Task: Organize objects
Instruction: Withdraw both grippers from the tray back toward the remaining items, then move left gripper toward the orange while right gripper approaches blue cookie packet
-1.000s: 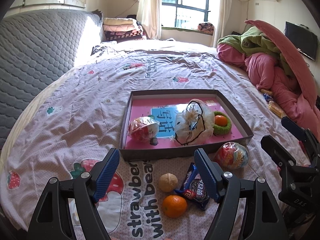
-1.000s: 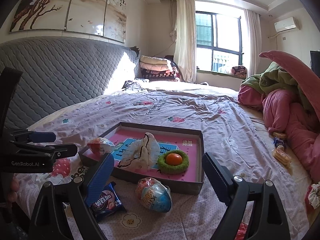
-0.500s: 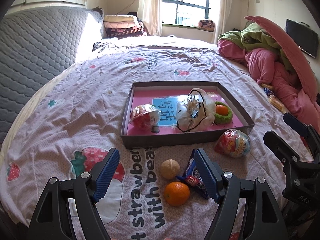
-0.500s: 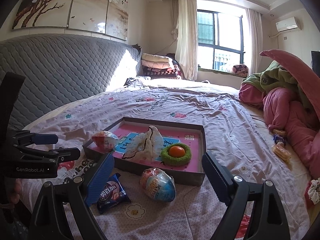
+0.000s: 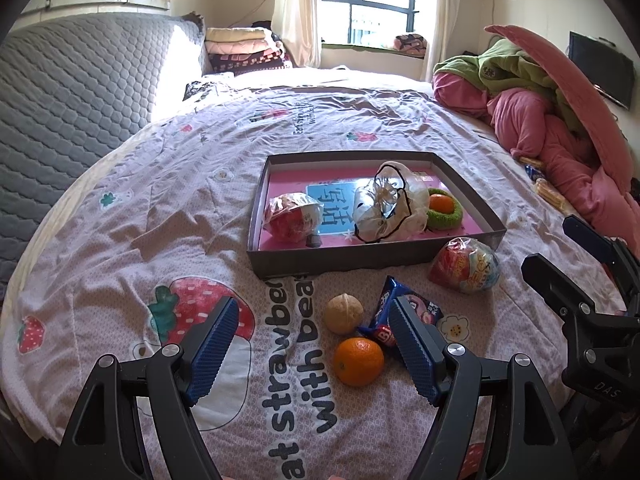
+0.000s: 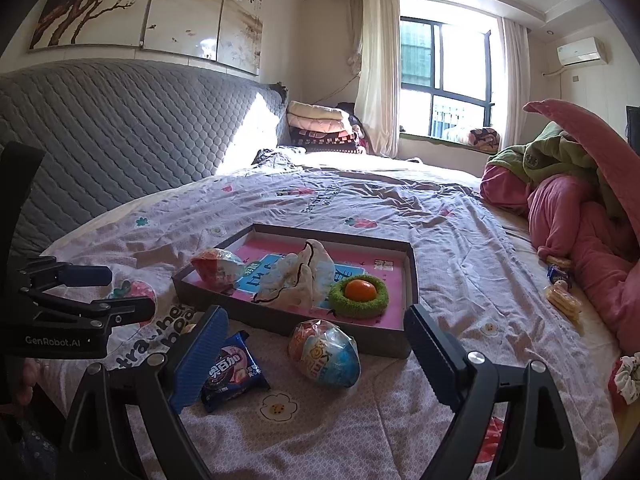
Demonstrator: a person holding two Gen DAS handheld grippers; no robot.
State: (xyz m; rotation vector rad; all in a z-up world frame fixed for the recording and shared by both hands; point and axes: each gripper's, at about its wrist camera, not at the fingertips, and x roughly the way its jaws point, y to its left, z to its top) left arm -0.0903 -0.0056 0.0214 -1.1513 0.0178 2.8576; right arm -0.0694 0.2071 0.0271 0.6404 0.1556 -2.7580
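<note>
Left gripper (image 5: 314, 342): jaws wide apart, nothing held, above bedspread (image 5: 140, 216).
Right gripper (image 6: 314, 346): jaws wide apart, nothing held.
Orange (image 5: 358, 361): on bedspread, between left gripper's fingers, untouched.
Walnut (image 5: 343, 313): just beyond orange.
Blue snack packet (image 6: 232, 370): beside walnut, against right gripper's left finger.
Wrapped toy egg (image 6: 325, 353): just outside tray's near wall.
Tray (image 5: 360, 254): holds second wrapped egg (image 5: 292, 218), crumpled clear bag (image 5: 386, 210), green ring (image 5: 446, 216) around small orange (image 5: 440, 202).
Pink bedding (image 5: 560, 140): far right.
</note>
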